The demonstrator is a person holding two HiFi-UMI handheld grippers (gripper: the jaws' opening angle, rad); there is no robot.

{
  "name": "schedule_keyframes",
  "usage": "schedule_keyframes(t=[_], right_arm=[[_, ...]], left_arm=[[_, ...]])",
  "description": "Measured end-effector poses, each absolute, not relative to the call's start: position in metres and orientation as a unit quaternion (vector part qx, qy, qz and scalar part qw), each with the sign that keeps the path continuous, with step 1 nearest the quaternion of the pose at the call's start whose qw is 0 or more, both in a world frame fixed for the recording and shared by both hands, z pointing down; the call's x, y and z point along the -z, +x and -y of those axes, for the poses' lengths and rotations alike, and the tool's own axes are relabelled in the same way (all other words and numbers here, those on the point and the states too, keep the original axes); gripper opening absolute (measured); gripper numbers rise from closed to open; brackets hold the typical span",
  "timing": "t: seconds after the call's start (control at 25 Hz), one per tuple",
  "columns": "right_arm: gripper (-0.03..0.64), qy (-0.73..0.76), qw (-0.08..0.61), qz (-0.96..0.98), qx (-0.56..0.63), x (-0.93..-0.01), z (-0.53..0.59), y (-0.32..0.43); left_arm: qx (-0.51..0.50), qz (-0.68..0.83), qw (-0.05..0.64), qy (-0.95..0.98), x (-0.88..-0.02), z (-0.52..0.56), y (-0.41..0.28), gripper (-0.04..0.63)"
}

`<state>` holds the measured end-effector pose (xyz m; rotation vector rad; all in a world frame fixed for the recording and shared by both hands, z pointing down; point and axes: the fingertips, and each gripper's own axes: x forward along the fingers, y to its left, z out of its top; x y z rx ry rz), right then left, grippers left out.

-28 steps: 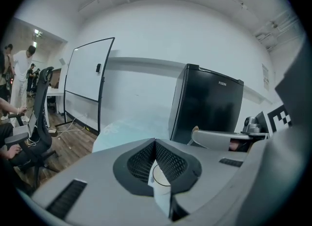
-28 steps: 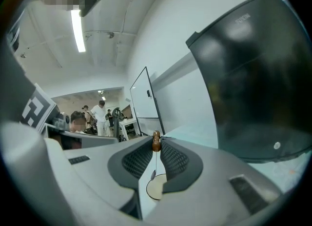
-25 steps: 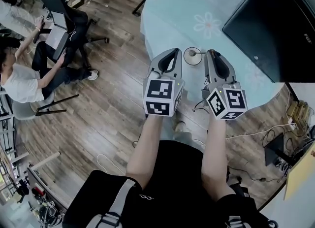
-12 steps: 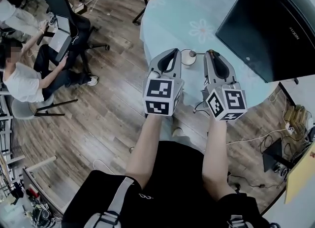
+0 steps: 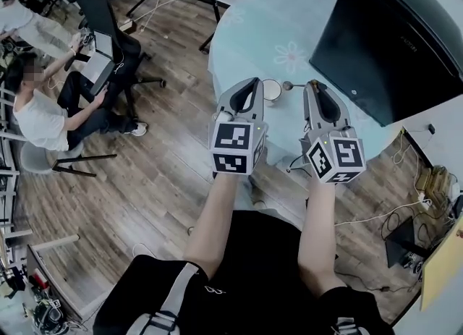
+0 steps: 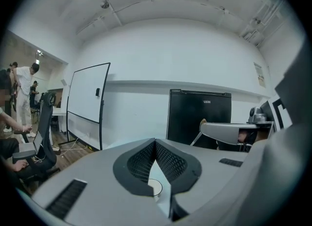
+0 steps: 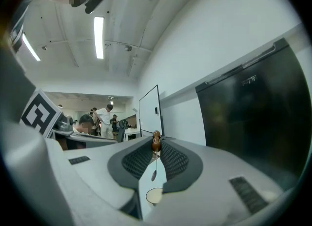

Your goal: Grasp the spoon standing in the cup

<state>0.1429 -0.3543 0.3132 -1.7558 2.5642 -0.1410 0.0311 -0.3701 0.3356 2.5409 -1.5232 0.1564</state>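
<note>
Right gripper (image 5: 312,86) is clamped on the brown knob end of the spoon (image 7: 154,175) — the bowl end dangles out of the white cup (image 5: 272,90), close by its rim. The cup sits on the pale blue table (image 5: 253,30). Left gripper (image 5: 252,85) hovers beside the cup, jaws pinched together on nothing.

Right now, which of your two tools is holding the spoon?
The right tool: its jaws pinch the spoon by its brown end. The left tool has shut jaws with nothing between them.

Cup (image 5: 272,90) on table (image 5: 246,37), left of spoon (image 5: 291,85); cabinet (image 5: 391,37) behind, right.
</note>
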Motion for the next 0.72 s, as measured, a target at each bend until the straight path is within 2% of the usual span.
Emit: schedule_keyframes(t=[0.72], right_arm=[[0.049,-0.551,0.037,-0.833,-0.015,-0.261,0.307,0.141]], left_arm=[[-0.019,0.531,0.032,0.847,-0.280,0.322,0.020,0.011]])
